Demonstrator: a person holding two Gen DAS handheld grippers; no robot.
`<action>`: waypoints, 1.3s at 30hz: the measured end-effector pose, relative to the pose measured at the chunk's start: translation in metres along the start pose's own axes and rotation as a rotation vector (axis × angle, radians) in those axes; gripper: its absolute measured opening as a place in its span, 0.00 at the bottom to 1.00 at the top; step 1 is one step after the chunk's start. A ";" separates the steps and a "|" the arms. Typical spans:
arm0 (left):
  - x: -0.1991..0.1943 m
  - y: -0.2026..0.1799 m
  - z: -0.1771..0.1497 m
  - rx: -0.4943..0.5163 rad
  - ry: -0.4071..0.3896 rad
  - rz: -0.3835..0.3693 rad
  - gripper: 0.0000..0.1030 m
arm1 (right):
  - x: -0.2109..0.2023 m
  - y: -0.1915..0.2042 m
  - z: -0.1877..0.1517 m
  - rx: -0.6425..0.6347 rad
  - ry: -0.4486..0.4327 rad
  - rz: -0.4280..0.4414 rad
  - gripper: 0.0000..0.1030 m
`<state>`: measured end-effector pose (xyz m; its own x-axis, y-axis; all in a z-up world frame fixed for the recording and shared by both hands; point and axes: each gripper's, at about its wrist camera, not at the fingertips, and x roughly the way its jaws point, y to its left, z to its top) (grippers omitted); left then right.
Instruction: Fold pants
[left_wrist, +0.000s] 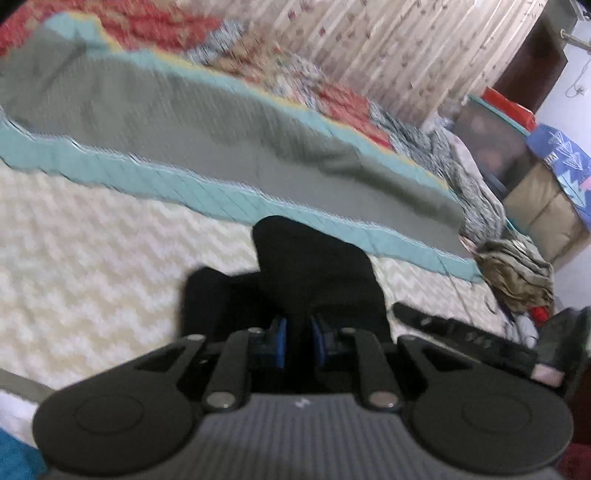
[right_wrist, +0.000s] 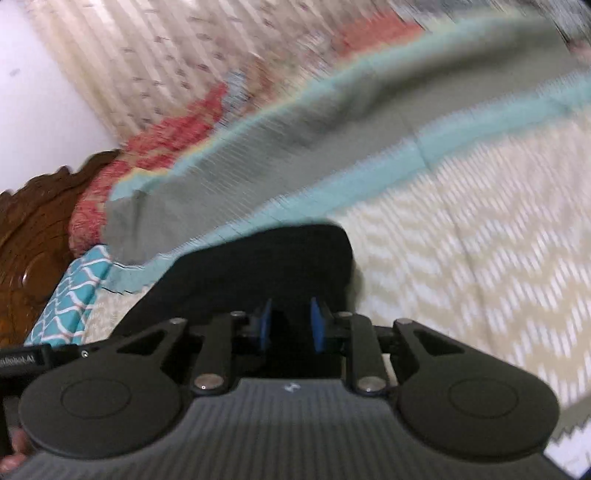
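Note:
The pants are black cloth. In the left wrist view my left gripper (left_wrist: 298, 341) is shut on a bunch of the black pants (left_wrist: 310, 266), which rise in front of the blue pads above the cream zigzag bedspread (left_wrist: 92, 258). In the right wrist view my right gripper (right_wrist: 290, 328) is shut on another part of the black pants (right_wrist: 280, 258), which drape over the fingers and hide the tips. Both views are motion-blurred.
A grey blanket with a teal border (left_wrist: 192, 125) lies across the bed behind the pants; it also shows in the right wrist view (right_wrist: 295, 129). A red patterned quilt (left_wrist: 147, 22), curtains (left_wrist: 406, 48), a carved wooden headboard (right_wrist: 33, 236), and boxes and clothes (left_wrist: 517, 273) line the sides.

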<state>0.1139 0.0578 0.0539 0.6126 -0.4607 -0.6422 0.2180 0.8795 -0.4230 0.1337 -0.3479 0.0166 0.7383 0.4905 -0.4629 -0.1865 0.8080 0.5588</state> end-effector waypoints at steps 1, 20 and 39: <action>-0.005 0.006 -0.001 0.000 -0.013 0.021 0.13 | 0.000 0.009 0.002 -0.039 -0.015 0.007 0.26; 0.076 0.041 -0.044 0.040 0.094 0.213 0.22 | 0.128 -0.001 0.003 0.021 0.279 -0.047 0.35; 0.038 -0.024 -0.022 0.097 0.033 0.086 0.44 | 0.022 0.023 -0.046 -0.176 0.111 0.034 0.41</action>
<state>0.1154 0.0169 0.0253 0.6076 -0.3854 -0.6945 0.2391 0.9226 -0.3027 0.1161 -0.3032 -0.0124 0.6558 0.5435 -0.5240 -0.3276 0.8302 0.4511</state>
